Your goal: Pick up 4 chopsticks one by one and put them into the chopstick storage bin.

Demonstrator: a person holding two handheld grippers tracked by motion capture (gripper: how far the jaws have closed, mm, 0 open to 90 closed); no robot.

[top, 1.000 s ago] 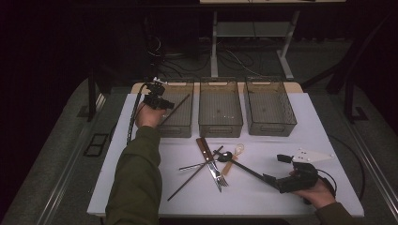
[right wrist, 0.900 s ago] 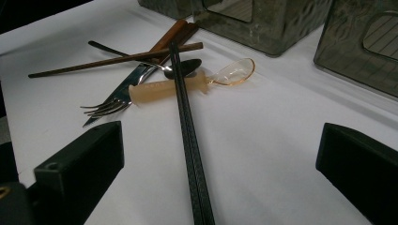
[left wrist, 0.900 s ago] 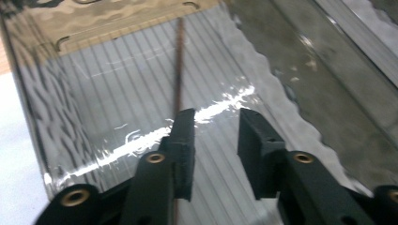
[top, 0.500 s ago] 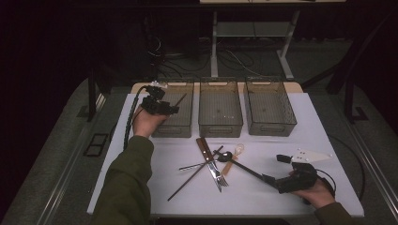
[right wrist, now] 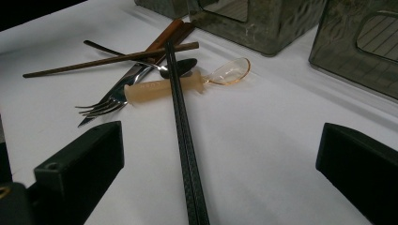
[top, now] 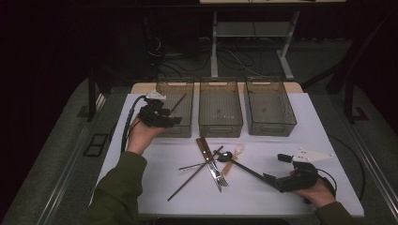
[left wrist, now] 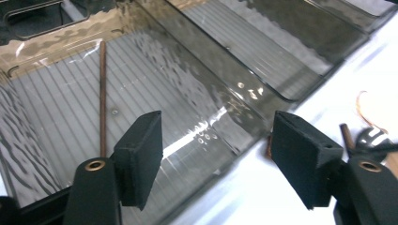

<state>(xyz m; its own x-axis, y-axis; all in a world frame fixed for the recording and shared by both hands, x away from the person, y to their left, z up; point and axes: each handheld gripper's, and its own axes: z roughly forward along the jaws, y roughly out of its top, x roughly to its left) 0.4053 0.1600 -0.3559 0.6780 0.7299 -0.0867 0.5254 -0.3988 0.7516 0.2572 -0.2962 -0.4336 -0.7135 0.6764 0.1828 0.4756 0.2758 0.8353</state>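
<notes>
High view: three clear bins stand in a row at the far edge of the desk [top: 155, 187]. The left bin [top: 180, 126] holds one brown chopstick [top: 177, 104], leaning against its far corner; the middle bin [top: 220, 123] and the right bin [top: 271, 124] look bare, though dim light makes small contents hard to read. The left hand-held gripper [top: 174, 120] hovers over the left bin's near wall. Nearer than the middle bin lies a heap of cutlery: its pieces overlap, so the count is uncertain. The right hand-held gripper [top: 274, 171] rests right of that heap.

Left gripper view: jaws stand apart, having just been opening, with nothing between them; the chopstick [left wrist: 102, 93] lies inside the left bin [left wrist: 187, 79].

Right gripper view: jaws are wide apart around a black chopstick pair [right wrist: 185, 140], not pressing it. Beyond lie a fork [right wrist: 105, 105], a translucent spoon [right wrist: 187, 82] and another brown chopstick [right wrist: 112, 60].
</notes>
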